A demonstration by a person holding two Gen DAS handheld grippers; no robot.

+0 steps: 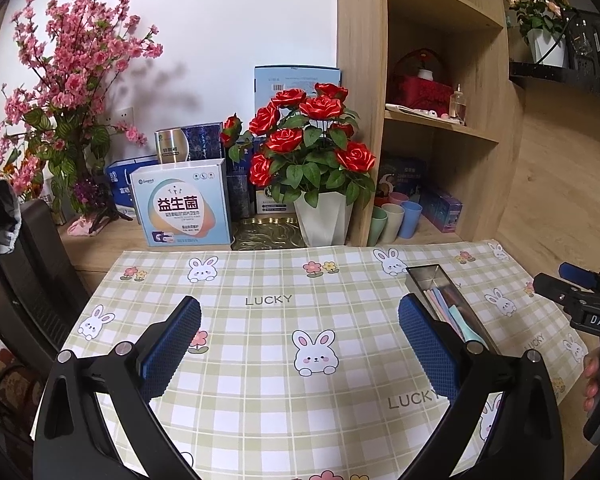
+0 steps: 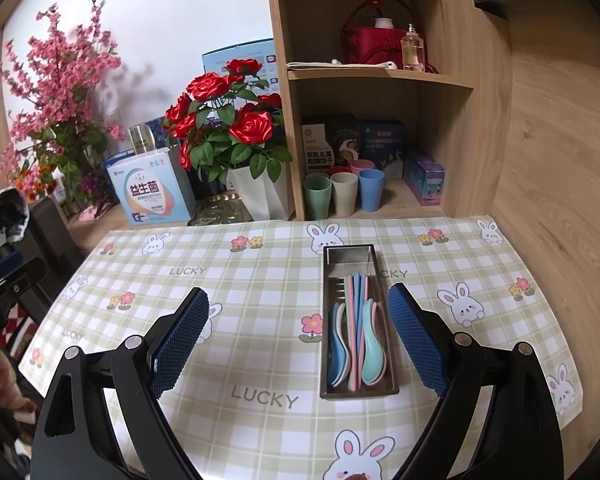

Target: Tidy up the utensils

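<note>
Both our grippers, left gripper (image 1: pixel 300 354) and right gripper (image 2: pixel 300 340), gape empty; spoons (image 2: pixel 357 344) and chopsticks (image 2: pixel 357 300) fill the metal tray (image 2: pixel 325 320), so we look finished.

A white wall (image 2: pixel 172 12) backs a wooden table (image 1: pixel 100 248) beside a wooden shelf unit (image 2: pixel 383 76); daylight, apparently from the right, casts soft flower shadows.

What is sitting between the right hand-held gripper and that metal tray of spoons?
Nothing visible. The right hand-held gripper is open above the bare checked tablecloth, and the metal tray with spoons and chopsticks lies just ahead, toward its right finger.
</note>
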